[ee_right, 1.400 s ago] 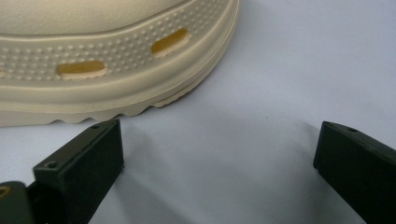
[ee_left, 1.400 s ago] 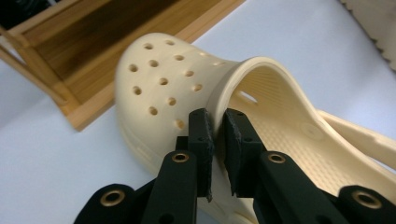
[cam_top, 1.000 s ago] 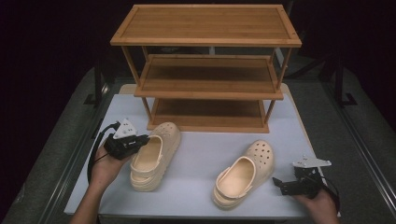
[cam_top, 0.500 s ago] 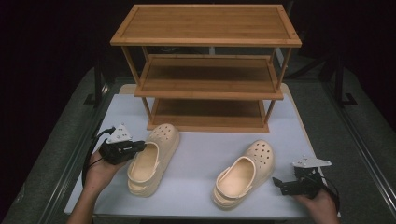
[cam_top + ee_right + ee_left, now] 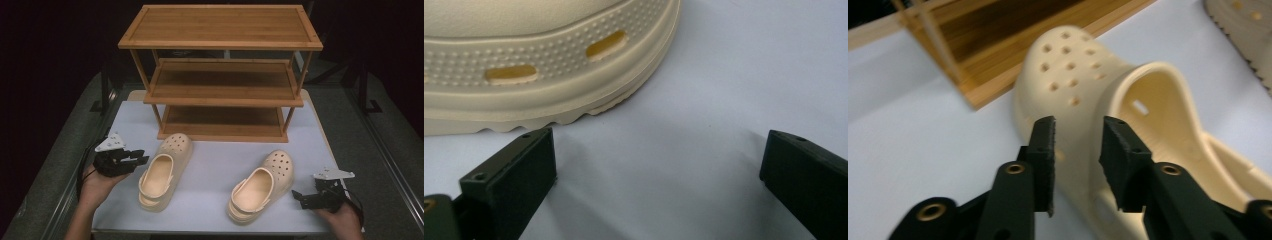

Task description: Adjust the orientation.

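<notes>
On the left, the left gripper (image 5: 141,161) has drawn back off the left clog (image 5: 161,172). A second ago it sat over that shoe's near rim, seemingly clenched on it. Now it hangs just beside the shoe's left edge, its jaws having just been opening, part-spread with nothing between them. In the left gripper view the pads (image 5: 1044,150) frame the clog's (image 5: 1108,110) side wall from a short way off, not touching it. The clog has been nudged a little nearer the person than it lay a second ago, and it rests flat on the white table (image 5: 215,160) with its toe toward the wooden shoe rack (image 5: 222,75).

I'd judge that as a let-go — the left shoe is set down, not yet on any shelf.

Further right, the second clog (image 5: 261,185) lies on the table, toe also toward the rack. At the far right the right gripper (image 5: 298,198) waits where it was, released and spread wide — its view shows the clog's sole (image 5: 549,75) just ahead of the open jaws, untouched.
</notes>
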Demonstrator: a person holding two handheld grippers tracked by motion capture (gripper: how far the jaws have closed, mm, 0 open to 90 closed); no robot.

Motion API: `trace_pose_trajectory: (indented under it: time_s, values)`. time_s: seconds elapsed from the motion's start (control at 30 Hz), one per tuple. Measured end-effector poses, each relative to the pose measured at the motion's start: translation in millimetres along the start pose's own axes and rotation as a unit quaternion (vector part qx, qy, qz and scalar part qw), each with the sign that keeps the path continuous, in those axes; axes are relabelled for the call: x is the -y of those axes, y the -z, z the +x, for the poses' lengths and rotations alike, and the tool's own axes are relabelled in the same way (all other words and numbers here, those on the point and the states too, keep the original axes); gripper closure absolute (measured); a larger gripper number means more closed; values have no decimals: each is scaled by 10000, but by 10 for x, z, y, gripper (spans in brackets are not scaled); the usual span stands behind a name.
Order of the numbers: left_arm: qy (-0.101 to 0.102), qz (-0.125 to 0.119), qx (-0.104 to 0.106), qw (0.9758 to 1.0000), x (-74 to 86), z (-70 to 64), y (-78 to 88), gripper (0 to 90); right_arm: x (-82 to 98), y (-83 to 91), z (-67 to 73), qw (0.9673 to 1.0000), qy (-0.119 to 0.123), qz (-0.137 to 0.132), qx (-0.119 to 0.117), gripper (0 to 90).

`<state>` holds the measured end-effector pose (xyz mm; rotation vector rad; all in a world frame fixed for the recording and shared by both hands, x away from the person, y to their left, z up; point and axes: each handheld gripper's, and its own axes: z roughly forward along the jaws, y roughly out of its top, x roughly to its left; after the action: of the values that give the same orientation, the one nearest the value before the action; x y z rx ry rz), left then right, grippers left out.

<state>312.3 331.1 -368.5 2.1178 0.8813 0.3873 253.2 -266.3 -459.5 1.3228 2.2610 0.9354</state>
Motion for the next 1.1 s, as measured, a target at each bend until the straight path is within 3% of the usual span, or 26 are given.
trace_pose_trajectory:
  time_s: [0.23, 0.37, 0.57, 0.73, 0.8, 0.93, 1.1]
  values:
    - [347, 280, -395, 9982, 224, 212, -45, 374, 0, 0, 0, 10000, 2, 0, 0, 12]
    - [381, 475, -666, 9959, 382, 316, -170, 232, 0, 1, 1, 10000, -2, 3, 3, 12]
    - [399, 843, -780, 9926, 521, 382, -326, 134, -1, 1, 0, 10000, -3, 5, 1, 12]
    - [461, 964, -808, 9910, 601, 408, -413, 80, -2, 1, 1, 10000, -10, 11, -1, 12]
    - [524, 909, -793, 9913, 621, 427, -427, 26, -3, 1, 1, 10000, -7, 17, -1, 13]
    - [489, 574, -793, 9940, 707, 425, -414, 18, -8, 0, 0, 10000, -20, 39, -12, 13]
    - [509, 568, -786, 9940, 708, 426, -415, 18, -7, 1, 2, 10000, -14, 35, -4, 12]
